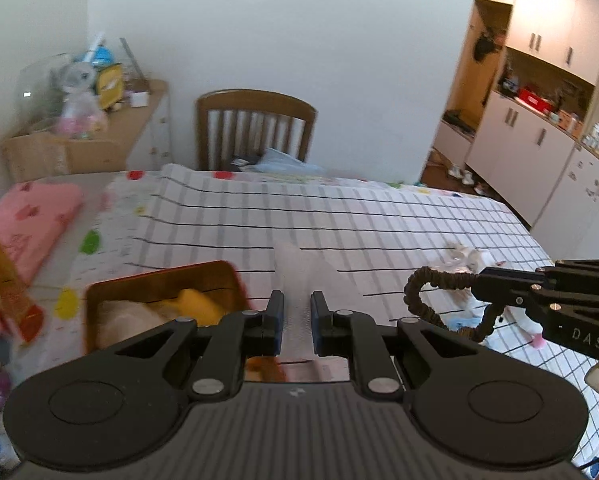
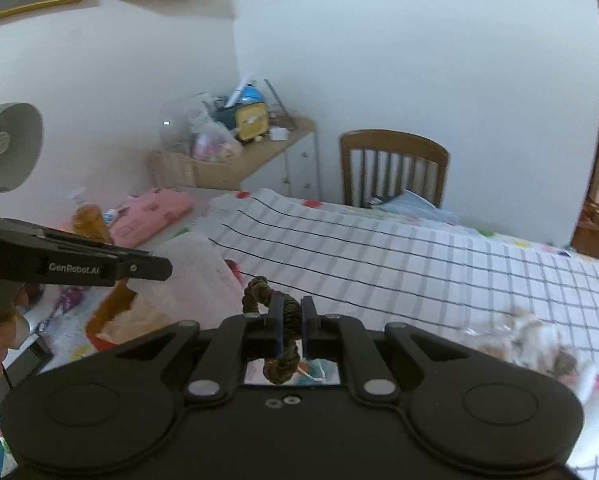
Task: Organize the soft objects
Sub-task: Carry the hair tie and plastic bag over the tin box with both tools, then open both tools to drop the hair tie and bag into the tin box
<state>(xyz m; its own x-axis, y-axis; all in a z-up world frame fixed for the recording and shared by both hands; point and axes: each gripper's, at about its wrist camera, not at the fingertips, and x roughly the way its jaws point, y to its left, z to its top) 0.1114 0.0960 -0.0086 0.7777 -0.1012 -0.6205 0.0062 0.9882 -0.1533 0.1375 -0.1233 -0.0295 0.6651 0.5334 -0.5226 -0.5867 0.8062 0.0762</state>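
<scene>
- Left tongs [image 1: 297, 320] near centre, jaws a little apart around a pale translucent sheet [image 1: 299, 264]; actual contact unclear.
- Right tongs [image 1: 475, 280] entering from the right, pinching a dark brown scrunchie [image 1: 427, 280], loop hanging free above the checked cloth [image 1: 379, 216].
- Orange box [image 1: 159, 280] near left, holding a yellow item [image 1: 197, 304] and pale soft things.
- Pink pillow [image 1: 35, 216] far left.
- Wooden chair [image 1: 255, 128] beyond the far edge.
- White cabinets [image 1: 539, 136] far right.
</scene>
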